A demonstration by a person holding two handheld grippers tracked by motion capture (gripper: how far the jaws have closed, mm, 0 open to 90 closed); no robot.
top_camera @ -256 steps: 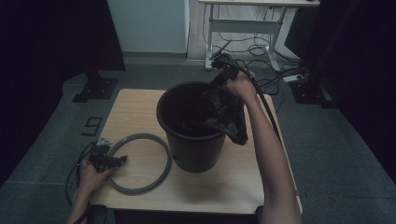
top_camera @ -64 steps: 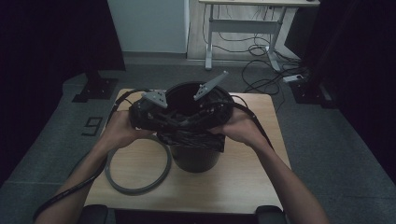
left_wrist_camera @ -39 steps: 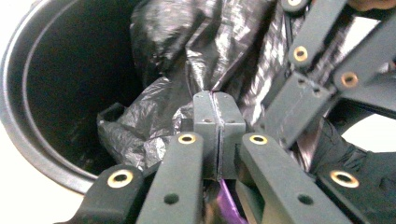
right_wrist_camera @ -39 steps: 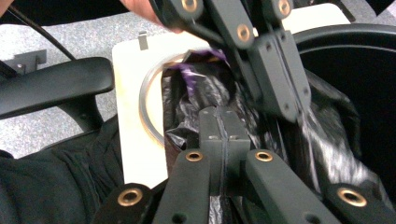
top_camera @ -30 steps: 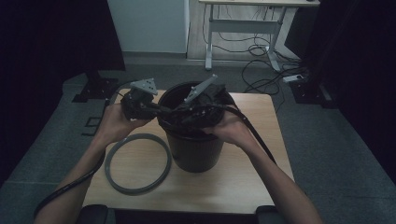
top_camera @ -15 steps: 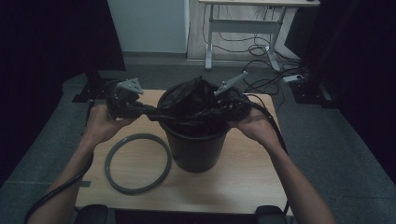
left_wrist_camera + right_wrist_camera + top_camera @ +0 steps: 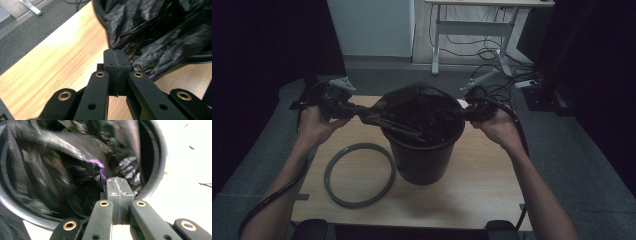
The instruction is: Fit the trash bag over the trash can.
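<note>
Left gripper clamped tight on the bin bag, right gripper pinching its far edge, bag stretched over the black bucket, grey ring beside it

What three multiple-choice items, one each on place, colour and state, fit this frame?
1. Where does the ring lie?
A. on the table, left of the bin
B. inside the bin
C. on the floor

2. What colour is the bag?
A. white
B. black
C. blue

3. How do the left gripper and right gripper stand?
A. both open
B. one open
C. both shut on the bag

Key: 1 A, the ring lies flat on the table beside the bin. 2 B, the film is glossy black. 3 C, each pair of jaws is closed with bag film pinched at the tips.
</note>
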